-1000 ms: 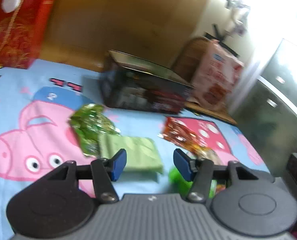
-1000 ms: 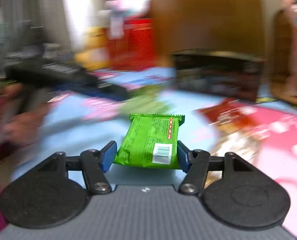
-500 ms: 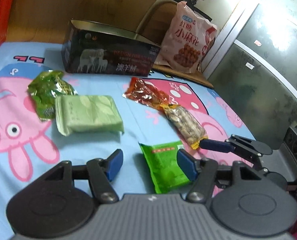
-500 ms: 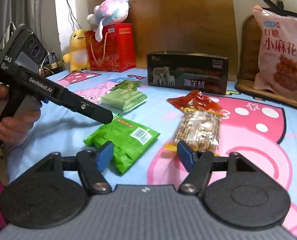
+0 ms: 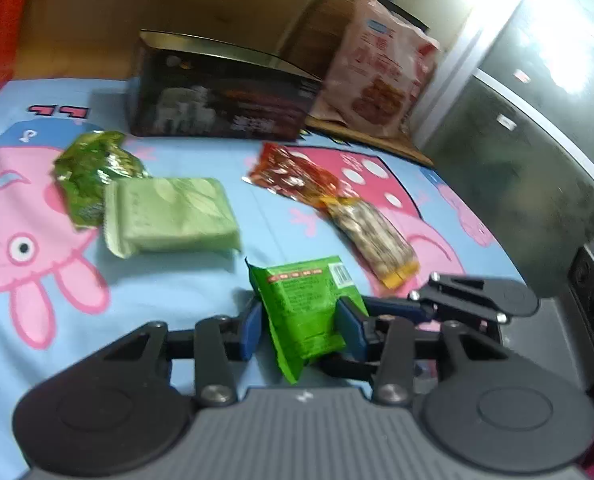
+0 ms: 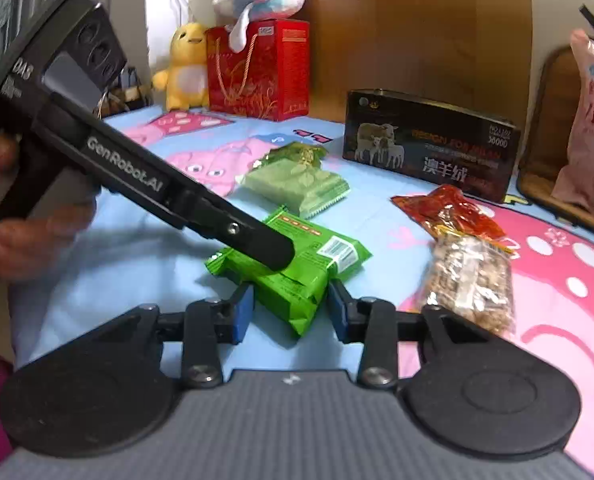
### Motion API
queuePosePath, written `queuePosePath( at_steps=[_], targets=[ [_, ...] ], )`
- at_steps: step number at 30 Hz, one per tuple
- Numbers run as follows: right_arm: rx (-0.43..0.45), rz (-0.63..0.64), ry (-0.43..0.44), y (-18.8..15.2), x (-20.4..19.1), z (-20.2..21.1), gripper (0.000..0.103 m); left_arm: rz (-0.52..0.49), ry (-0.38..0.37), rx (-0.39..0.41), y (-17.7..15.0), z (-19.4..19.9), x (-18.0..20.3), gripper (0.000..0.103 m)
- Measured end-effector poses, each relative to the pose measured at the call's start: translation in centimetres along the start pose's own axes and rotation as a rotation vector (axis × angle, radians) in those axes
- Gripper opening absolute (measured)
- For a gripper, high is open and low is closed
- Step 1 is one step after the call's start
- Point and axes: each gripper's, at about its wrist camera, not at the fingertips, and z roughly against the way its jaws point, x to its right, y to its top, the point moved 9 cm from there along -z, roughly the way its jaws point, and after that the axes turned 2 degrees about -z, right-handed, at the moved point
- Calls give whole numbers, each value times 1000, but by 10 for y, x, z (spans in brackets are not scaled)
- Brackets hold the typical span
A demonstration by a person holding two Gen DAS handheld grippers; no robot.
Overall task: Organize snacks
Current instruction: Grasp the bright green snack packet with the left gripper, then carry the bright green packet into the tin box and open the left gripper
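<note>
Now squeeze left gripper (image 5: 301, 330) firmly on green packet (image 5: 303, 304) between closing jaws; keep right gripper (image 6: 291, 312) narrowing, untouched.

Glossy foil green packet (image 5: 303, 308), matt cloth sheet (image 5: 49, 344)
</note>
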Motion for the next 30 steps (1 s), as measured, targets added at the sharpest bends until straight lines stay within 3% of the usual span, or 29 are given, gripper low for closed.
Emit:
queuePosePath(
  at_steps=[3,7,15,25,28,30],
  targets=[
    [13,-8,-15,4,-1,-2,41,23,5,17,7,4,-5,34],
    [59,-32,-13,16,4,3,41,-27,0,55,24,14,0,32],
    [172,-7,-85,75,39,-6,41,-70,36,156,99,9,1,34],
    [247,14,-233,142,116,-48,42,-70,111,249,209,-42,-6,35],
    [234,-15,-297,148,145,-64,49,-64,154,251,226,-67,-12,48],
    [223,-44,-369,147,161,-69,50,-36,181,220,227,-82,-21,49]
  ],
)
